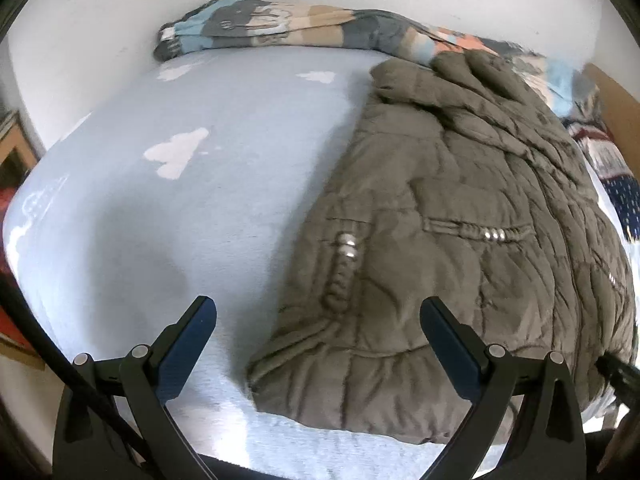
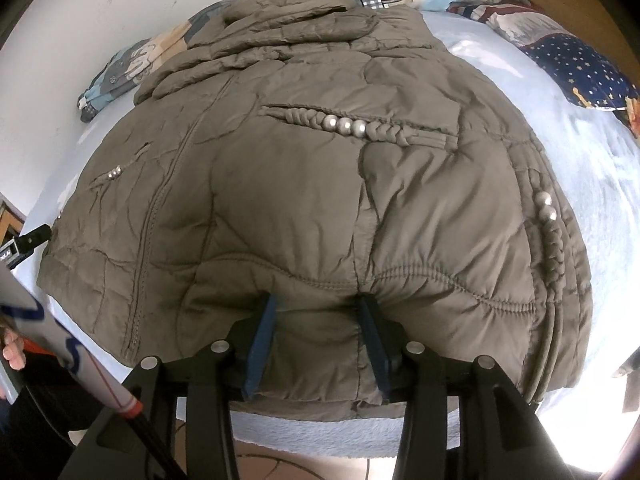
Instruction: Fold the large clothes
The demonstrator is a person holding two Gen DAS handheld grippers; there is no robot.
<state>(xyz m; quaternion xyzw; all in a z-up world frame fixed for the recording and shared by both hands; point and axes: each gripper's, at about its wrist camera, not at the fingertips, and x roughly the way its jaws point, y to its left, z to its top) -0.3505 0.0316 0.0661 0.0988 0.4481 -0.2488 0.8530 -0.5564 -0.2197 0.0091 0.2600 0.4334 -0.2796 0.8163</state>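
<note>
The puffer jacket (image 2: 304, 184) is a muted olive-brown all over, quilted stitching in the same shade, with little shiny silver beads (image 2: 345, 124) set into braided trim of the same colour. The bed sheet (image 1: 208, 184) is pale blue with white cloud-ish shapes (image 1: 176, 154). The blanket (image 1: 256, 28) along the wall is a patchwork of light blue, grey, tan and orange with cartoon prints. There's also a navy pillow (image 2: 576, 68) dotted with tiny pale stars. Both tools are black with dark blue pads (image 2: 260, 344). The wall is plain white.
</note>
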